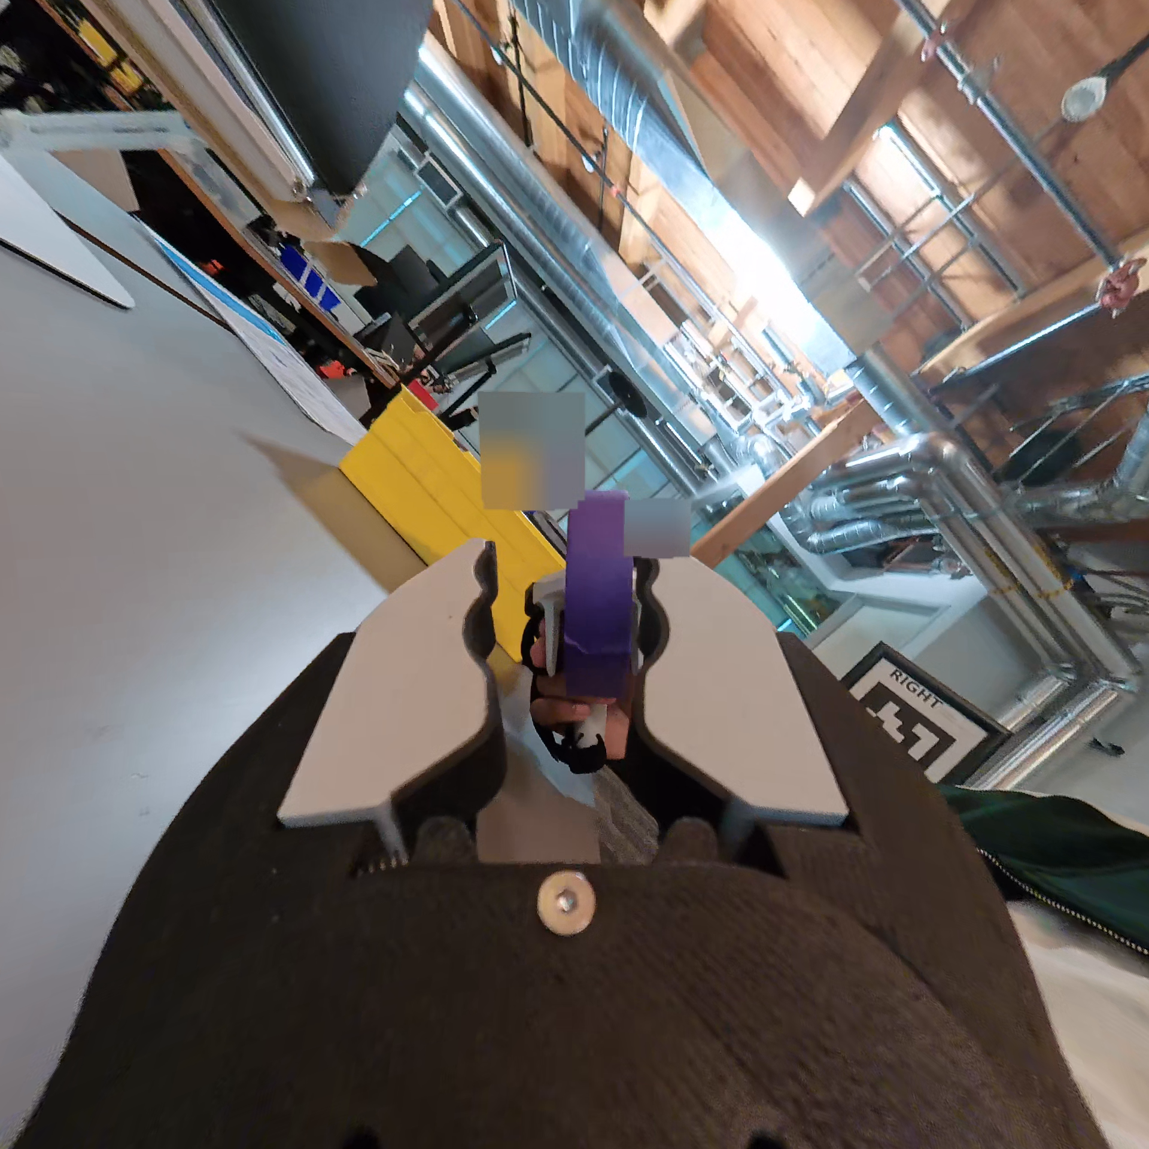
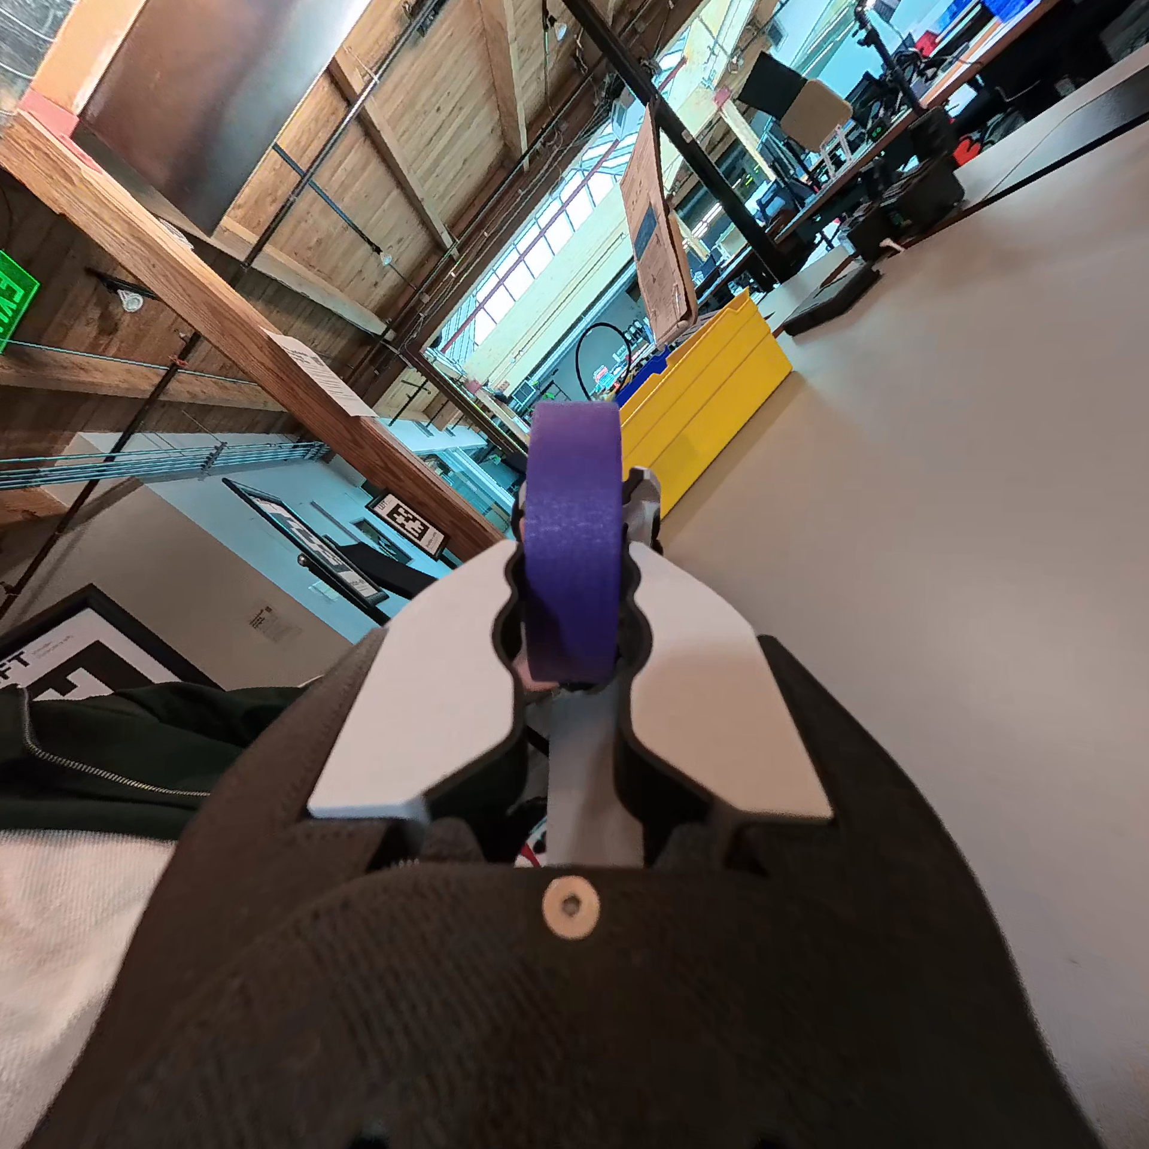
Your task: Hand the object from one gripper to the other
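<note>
Two pale grey fingers of the left gripper [image 1: 569, 553] stand wide apart in the left wrist view, holding nothing. The purple roll of masking tape [image 1: 597, 597] stands on edge in the gap, close against the right-hand finger and well clear of the other. Behind the roll the right gripper [image 1: 590, 600] pinches its sides, and a person's hand [image 1: 559, 690] shows below it. To the left runs the pale grey table [image 1: 155, 559], mostly bare and open up to the stacked yellow plastic bins [image 1: 435, 497]. At right a black-framed fiducial marker board [image 1: 914, 715] bears one printed word above its squares. A dark green zippered jacket [image 1: 1057, 858] lies at the lower right edge, and silver ducts cross the wooden ceiling. In the right wrist view the right gripper [image 2: 578, 553] is clamped on the tape roll [image 2: 572, 559], its wavy black pads pressing both flat sides, so the roll is held upright in mid-air above the table [image 2: 932, 622]. One fingertip [image 2: 643, 507] of the left gripper peeks out past the roll's right side. Only this view shows a green lit sign [image 2: 15, 298], a printed paper sheet [image 2: 320, 373] on a timber beam, a tilted cardboard box [image 2: 659, 249], and a second, smaller marker board [image 2: 410, 519]. The yellow bins [image 2: 702, 398] sit beyond the roll, with bare table to their right.
</note>
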